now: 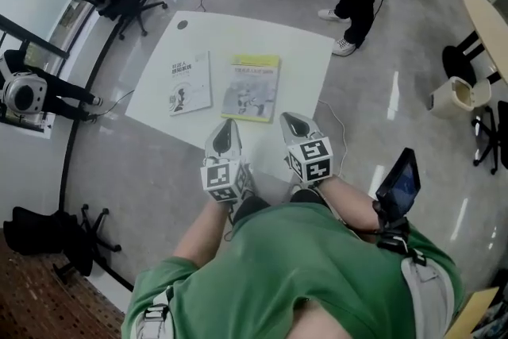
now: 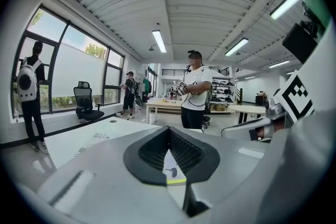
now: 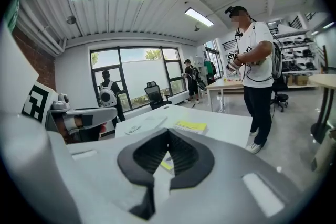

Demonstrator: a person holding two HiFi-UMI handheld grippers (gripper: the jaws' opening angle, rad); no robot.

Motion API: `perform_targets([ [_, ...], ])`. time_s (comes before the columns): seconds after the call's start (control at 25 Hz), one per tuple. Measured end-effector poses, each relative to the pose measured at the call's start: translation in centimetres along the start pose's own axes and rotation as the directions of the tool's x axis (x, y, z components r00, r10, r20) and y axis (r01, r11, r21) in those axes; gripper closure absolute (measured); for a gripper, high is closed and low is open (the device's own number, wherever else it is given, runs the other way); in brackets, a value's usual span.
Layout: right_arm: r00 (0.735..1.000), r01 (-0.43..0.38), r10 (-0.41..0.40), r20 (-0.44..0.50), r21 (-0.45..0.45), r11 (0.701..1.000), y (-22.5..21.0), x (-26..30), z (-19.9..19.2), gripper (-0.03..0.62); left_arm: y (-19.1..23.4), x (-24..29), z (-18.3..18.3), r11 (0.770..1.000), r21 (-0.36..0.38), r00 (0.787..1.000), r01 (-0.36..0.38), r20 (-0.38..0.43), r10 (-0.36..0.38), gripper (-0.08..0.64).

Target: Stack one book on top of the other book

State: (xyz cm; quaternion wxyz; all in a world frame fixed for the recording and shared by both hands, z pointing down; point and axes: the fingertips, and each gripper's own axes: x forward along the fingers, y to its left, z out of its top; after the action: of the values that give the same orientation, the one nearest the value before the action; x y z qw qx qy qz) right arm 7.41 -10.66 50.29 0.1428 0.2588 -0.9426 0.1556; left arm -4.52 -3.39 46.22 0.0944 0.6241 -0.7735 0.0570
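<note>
Lying flat side by side on the white table, the white book and yellow-topped book sit just apart, unstacked; at the table's near edge, left gripper and right gripper point slightly downward toward them, jaws pressed together, empty

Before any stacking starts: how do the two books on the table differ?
The white book has a mostly white cover; the yellow-banded book has a yellow strip along its far edge above a grey picture. The white book lies left, the yellow-banded book right. Both lie flat, face up, apart, on the white table.
</note>
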Motion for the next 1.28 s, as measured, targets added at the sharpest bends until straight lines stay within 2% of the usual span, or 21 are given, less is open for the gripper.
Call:
perform_targets([
  [0.28,0.991,0.125,-0.123,-0.057,0.035,0.992,0.8,4.3,0.0,0.589,5.1,3.4,-0.3,0.995,-0.015,0.995,0.095,-0.025,-0.095,0.553],
  [0.4,0.975,0.209,-0.205,-0.083,0.044,0.977,0.4,4.8,-0.3,0.589,6.2,5.1,-1.0,0.986,-0.031,0.986,0.162,-0.038,-0.163,0.553],
  [0.52,0.965,0.252,-0.248,-0.084,0.053,0.966,1.4,7.4,0.2,0.589,9.2,6.5,-1.0,0.98,-0.03,0.979,0.197,-0.046,-0.198,0.552],
  [0.72,0.936,0.345,-0.336,-0.107,0.075,0.936,2.2,9.2,-0.3,0.589,11.6,8.1,-2.1,0.961,-0.044,0.957,0.275,-0.085,-0.278,0.552],
  [1.0,0.884,0.461,-0.445,-0.143,0.101,0.882,1.7,9.5,-1.1,0.589,12.9,9.9,-4.0,0.934,-0.071,0.922,0.351,-0.149,-0.358,0.552],
  [1.12,0.871,0.485,-0.467,-0.153,0.104,0.869,1.5,9.2,-1.3,0.589,12.7,10.7,-4.7,0.928,-0.076,0.91,0.365,-0.18,-0.372,0.552],
  [1.28,0.863,0.497,-0.475,-0.172,0.11,0.861,0.2,9.6,-1.6,0.589,12.2,12.2,-4.7,0.93,-0.084,0.908,0.359,-0.201,-0.368,0.553],
])
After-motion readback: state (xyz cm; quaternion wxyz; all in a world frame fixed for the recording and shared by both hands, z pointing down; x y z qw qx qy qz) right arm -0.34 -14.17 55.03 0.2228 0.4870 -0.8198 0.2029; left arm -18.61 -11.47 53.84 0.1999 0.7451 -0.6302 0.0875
